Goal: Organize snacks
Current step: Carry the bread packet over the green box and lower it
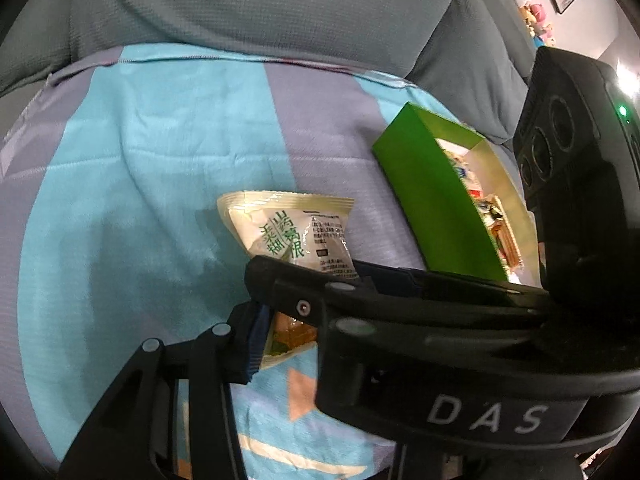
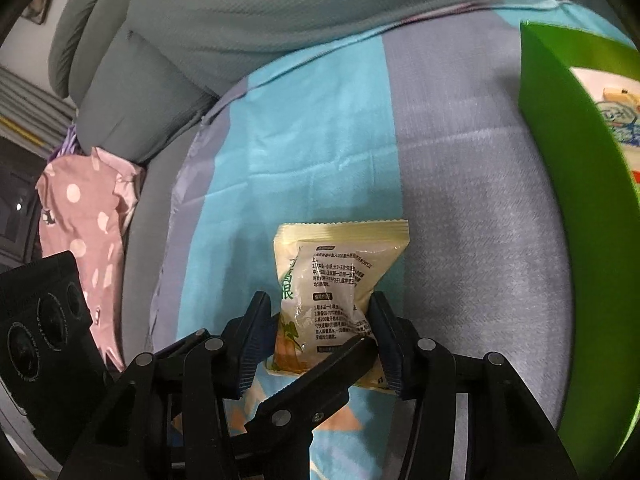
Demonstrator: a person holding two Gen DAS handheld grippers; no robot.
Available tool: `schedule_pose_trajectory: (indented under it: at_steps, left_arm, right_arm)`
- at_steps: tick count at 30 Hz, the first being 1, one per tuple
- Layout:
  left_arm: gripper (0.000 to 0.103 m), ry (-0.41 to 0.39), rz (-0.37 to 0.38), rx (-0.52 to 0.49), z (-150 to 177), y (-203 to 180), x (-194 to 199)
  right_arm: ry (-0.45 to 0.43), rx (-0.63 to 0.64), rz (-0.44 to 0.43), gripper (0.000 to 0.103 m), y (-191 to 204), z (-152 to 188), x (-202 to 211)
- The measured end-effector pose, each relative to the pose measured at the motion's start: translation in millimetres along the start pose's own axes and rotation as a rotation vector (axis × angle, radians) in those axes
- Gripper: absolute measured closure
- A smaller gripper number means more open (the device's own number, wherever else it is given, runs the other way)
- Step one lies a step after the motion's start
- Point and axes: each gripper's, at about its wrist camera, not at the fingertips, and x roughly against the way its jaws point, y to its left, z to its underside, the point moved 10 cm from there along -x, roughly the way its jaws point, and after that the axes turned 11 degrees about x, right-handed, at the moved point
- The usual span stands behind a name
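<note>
Crinkly cream snack packet (image 2: 340, 288) w/ serrated top edge, lower centre of frame on blue/grey striped cloth (image 2: 312, 140), pinched at both sides by right gripper (image 2: 322, 332) pads, left gripper (image 1: 280, 304) jaws likewise closed on it; glossy green cardboard box (image 2: 568, 152) far right.

Both wrist views close, sharing snack packet (image 1: 296, 236), blanket (image 2: 320, 152).
</note>
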Motion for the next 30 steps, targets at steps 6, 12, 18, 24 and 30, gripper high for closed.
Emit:
schedule_pose_trajectory:
  at_steps: [6, 12, 18, 24, 30]
  left_arm:
    - [0.063, -0.029, 0.021, -0.030, -4.1, -28.9, 15.5]
    - [0.064, -0.051, 0.029, -0.098, -10.5, -68.4, 17.2]
    - [0.066, -0.049, 0.042, -0.160, -6.6, -106.6, 17.0]
    - [0.066, -0.048, 0.085, -0.219, -2.1, -145.7, 5.5]
    - [0.066, -0.035, 0.112, -0.272, -0.1, -176.4, -7.0]
  right_arm:
    - [-0.030, 0.021, 0.021, 0.049, 6.0, -4.9, 27.0]
    - [-0.098, 0.037, 0.046, 0.049, -1.4, -10.4, 64.2]
    - [-0.158, -0.001, 0.062, 0.049, -27.3, -13.5, 96.2]
    - [-0.231, -0.032, 0.111, 0.049, -57.7, -13.7, 128.2]
    - [-0.282, -0.080, 0.145, 0.049, -88.1, -10.6, 155.4]
